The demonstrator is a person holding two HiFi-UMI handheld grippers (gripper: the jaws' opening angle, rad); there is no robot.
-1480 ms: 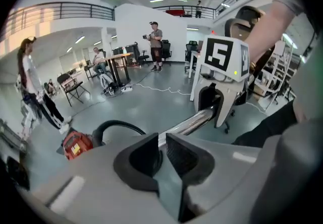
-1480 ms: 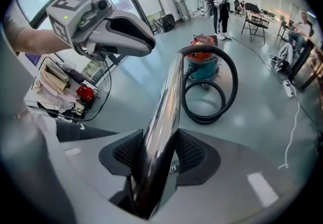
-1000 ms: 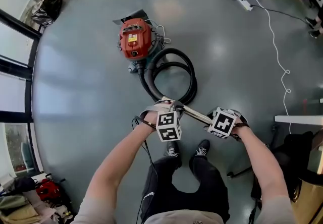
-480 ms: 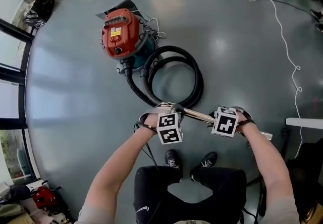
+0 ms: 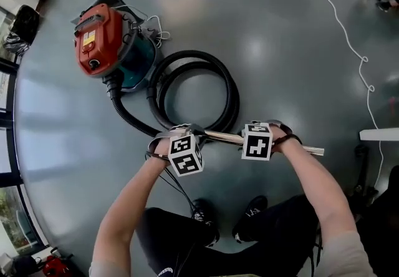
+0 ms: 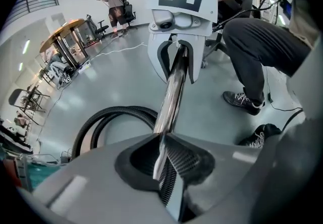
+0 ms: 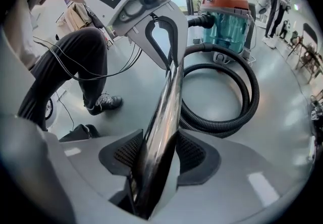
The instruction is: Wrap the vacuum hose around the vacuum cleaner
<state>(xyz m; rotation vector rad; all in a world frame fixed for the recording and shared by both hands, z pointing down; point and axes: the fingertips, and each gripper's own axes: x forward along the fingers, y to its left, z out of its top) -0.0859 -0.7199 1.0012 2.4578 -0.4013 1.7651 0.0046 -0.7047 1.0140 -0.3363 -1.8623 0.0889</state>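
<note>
Since a second ago the red vacuum cleaner (image 5: 100,42) has slid toward the head view's upper left; its black hose (image 5: 232,98) lies double-looped on the floor (image 5: 280,70) between it and the grippers, a white cable (image 5: 364,60) well apart at right. Both forearms (image 5: 134,207) reach forward side by side, left gripper (image 6: 164,160) and right gripper (image 7: 154,162) each clamped on the shiny metal tube (image 5: 224,138).
</note>
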